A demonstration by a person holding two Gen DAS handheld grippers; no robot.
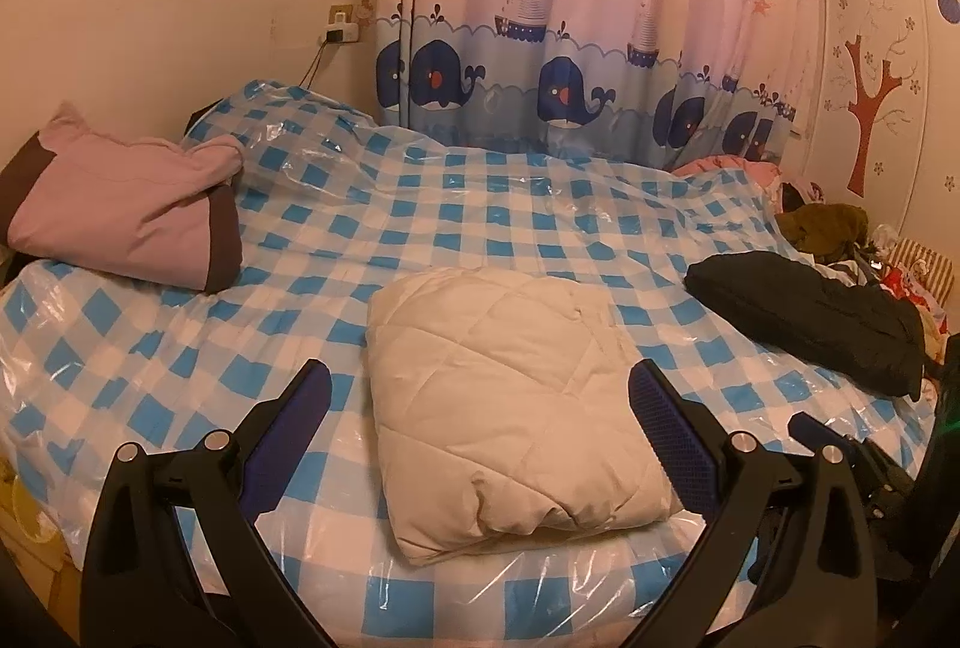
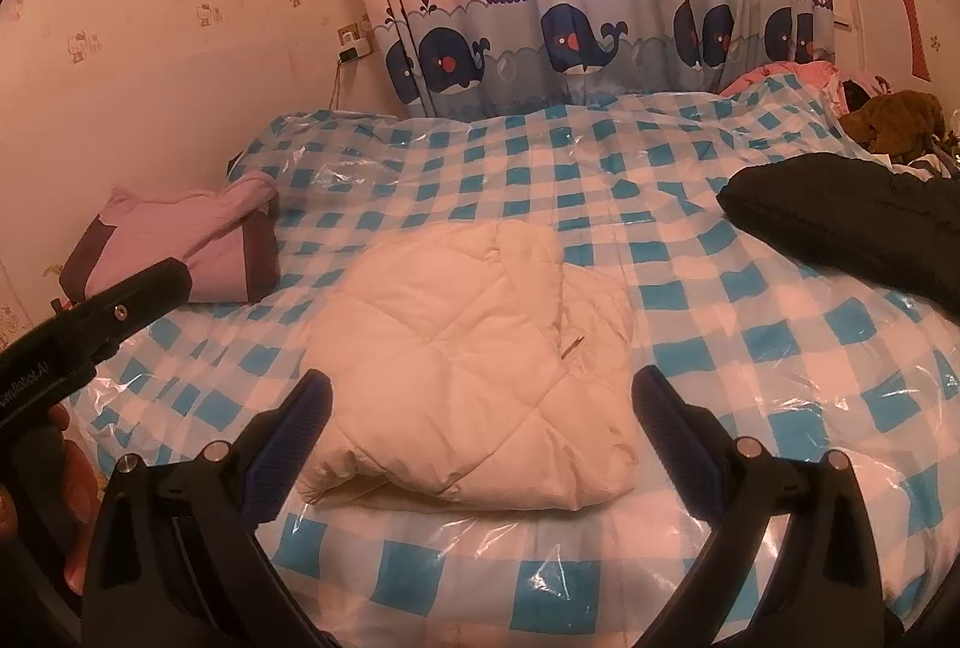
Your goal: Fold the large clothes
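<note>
1. Cream quilted jacket (image 1: pixel 516 402) folded into a chunky square, sitting mid-bed on the checked cover (image 1: pixel 420 204), near the front edge
2. Left gripper (image 1: pixel 480 408) hovering just above the near side of the jacket, fingers spread wide, gripping nothing
3. Right gripper (image 2: pixel 483 411) same deal, fingers wide apart with the jacket's folded edge showing between them, not touching as far as can be told
4. Pink garment (image 1: pixel 126 210) with brown trim, folded, off to the left by the wall
5. Black coat (image 1: pixel 810 318) lying flat on the right side, well apart from the jacket
6. Clear plastic sheet over the cover, crinkly and shiny all over
7. Whale curtain (image 1: pixel 570 48) hanging behind the bed, messy pile of clothes (image 1: pixel 834 228) at far right
8. Left gripper's body also poking into the right wrist view at the left edge, with a bit of hand (image 2: pixel 72 498) under it
</note>
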